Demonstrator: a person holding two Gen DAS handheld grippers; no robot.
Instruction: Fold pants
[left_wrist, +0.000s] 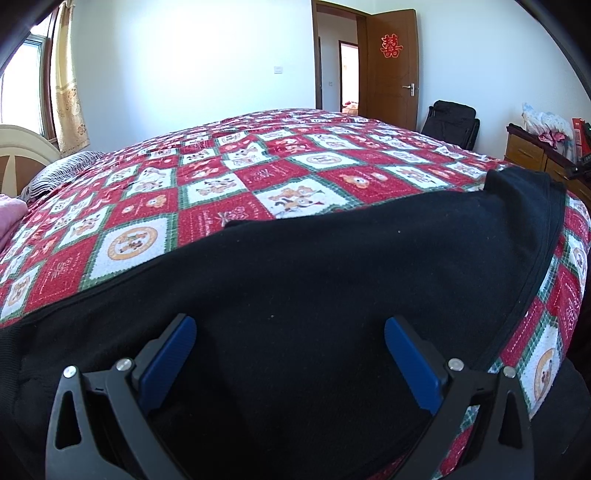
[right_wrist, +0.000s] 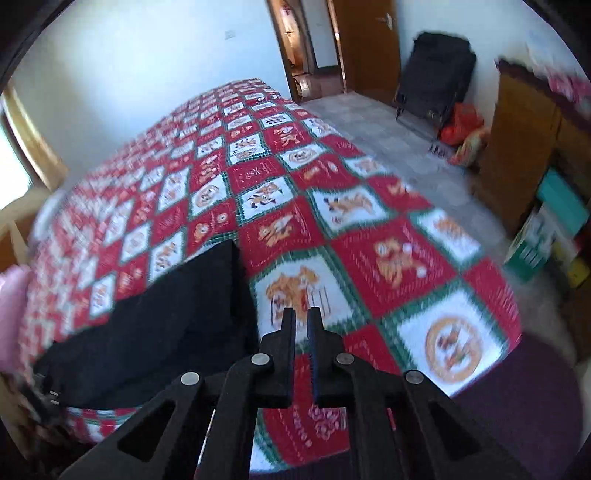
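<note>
Black pants (left_wrist: 332, 266) lie flat on the red, white and green patterned bedspread (left_wrist: 229, 177), near the bed's front edge. My left gripper (left_wrist: 290, 332) is open just above the pants, its blue pads (left_wrist: 173, 350) spread wide with nothing between them. In the right wrist view the pants (right_wrist: 166, 317) lie to the left of my right gripper (right_wrist: 301, 317). The right gripper is shut and empty, above the bedspread (right_wrist: 351, 229), to the right of the pants' edge. That view is blurred.
A wooden dresser (right_wrist: 517, 155) and boxes (right_wrist: 543, 229) stand to the right of the bed. A black folded chair (right_wrist: 439, 74) leans on the wall by the open door (left_wrist: 391, 70). A headboard (left_wrist: 22, 158) and striped pillow (left_wrist: 59, 173) are at the left.
</note>
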